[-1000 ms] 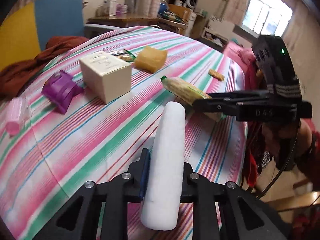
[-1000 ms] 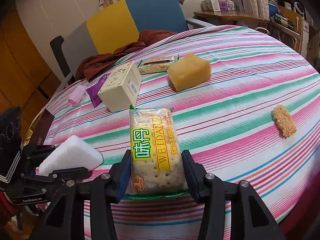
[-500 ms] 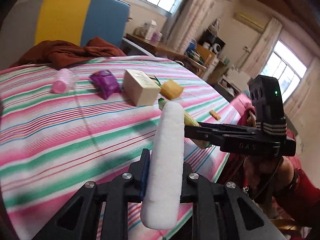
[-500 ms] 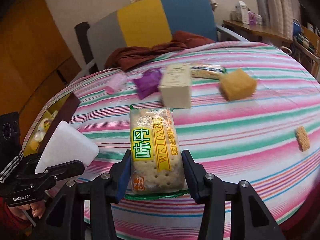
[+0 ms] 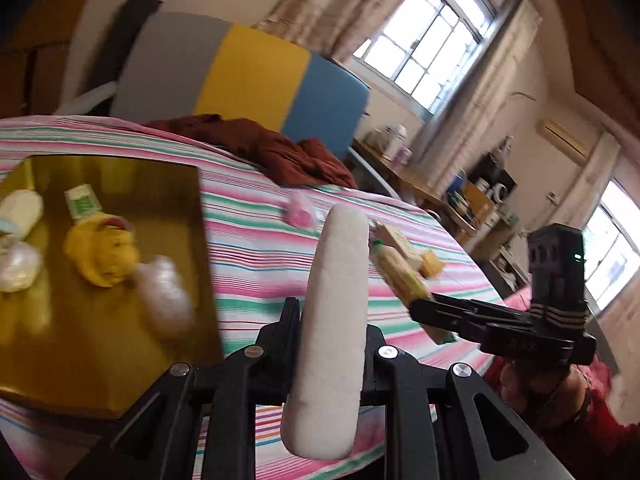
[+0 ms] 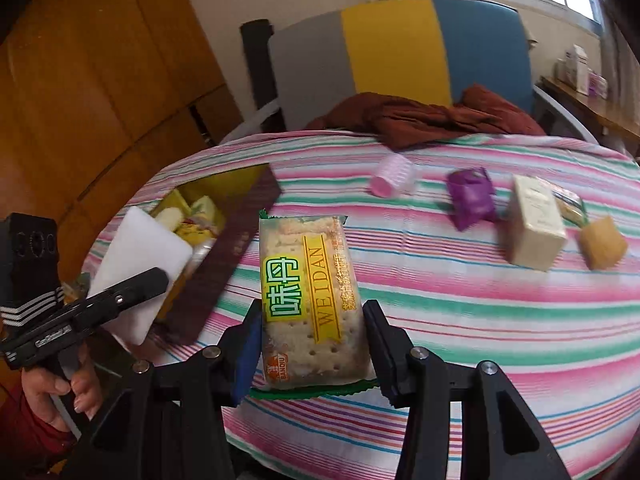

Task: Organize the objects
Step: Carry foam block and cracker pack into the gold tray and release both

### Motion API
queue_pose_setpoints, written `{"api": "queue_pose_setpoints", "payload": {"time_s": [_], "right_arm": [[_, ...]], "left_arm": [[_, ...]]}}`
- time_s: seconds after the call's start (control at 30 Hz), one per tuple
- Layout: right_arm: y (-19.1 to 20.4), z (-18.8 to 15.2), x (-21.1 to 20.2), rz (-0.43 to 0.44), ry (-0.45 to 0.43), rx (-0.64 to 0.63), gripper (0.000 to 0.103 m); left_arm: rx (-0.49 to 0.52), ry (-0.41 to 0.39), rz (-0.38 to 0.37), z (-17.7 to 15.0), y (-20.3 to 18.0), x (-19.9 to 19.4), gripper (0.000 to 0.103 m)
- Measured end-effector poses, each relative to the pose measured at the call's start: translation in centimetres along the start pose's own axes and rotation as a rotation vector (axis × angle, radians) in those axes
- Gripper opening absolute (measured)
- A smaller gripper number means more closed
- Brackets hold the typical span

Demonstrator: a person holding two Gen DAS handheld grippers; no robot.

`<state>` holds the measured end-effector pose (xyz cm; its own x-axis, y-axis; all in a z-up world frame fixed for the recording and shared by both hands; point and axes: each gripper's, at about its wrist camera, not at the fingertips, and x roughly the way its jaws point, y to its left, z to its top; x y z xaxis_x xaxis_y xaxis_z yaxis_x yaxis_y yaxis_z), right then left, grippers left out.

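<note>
At the bottom centre of my left view, my left claw is clamped on the white foam block; my right claw pinches the cracker packet at lower centre. Beyond, the gold box of items fills the left, where half a second ago only striped tablecloth showed. Farther right lie a pink roller, purple packet and cream box.
</note>
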<state>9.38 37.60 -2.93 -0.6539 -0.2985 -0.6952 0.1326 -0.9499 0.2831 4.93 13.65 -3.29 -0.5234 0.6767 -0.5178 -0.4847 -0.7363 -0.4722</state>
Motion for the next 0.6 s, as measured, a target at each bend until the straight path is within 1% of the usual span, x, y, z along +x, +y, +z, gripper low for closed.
{"api": "queue_pose_setpoints", "payload": {"time_s": [0.07,0.17,0.23,0.33,0.4,0.47,0.53,0.6], "right_arm": [[2.1,0.6,0.5,0.032,0.0,-0.029,0.049],[4.7,1.5,1.3,0.071,-0.002,-0.062,0.049],[6.6,2.2,2.0,0.092,0.002,-0.086,0.049],[9.2,2.9,3.0,0.126,0.009,-0.121,0.049],[10.8,3.1,3.6,0.134,0.015,-0.151,0.049],[12.2,3.3,4.5,0.15,0.032,-0.172,0.049],[13.4,3.4,5.5,0.155,0.053,-0.187,0.049],[14.1,3.6,6.3,0.169,0.071,-0.191,0.049]], "left_arm": [[-0.034,-0.025,0.038,0.4,2.0,-1.2,0.022],[-0.065,-0.041,0.109,0.9,4.6,-2.5,0.022],[-0.096,-0.046,0.14,1.0,6.3,-3.1,0.022],[-0.127,-0.056,0.209,1.1,8.6,-3.8,0.022],[-0.142,-0.051,0.239,1.1,9.8,-4.0,0.022],[-0.167,-0.043,0.259,1.0,11.2,-4.3,0.022],[-0.197,-0.042,0.259,1.1,12.4,-4.5,0.022],[-0.201,-0.04,0.267,1.1,13.1,-4.4,0.022]]}}
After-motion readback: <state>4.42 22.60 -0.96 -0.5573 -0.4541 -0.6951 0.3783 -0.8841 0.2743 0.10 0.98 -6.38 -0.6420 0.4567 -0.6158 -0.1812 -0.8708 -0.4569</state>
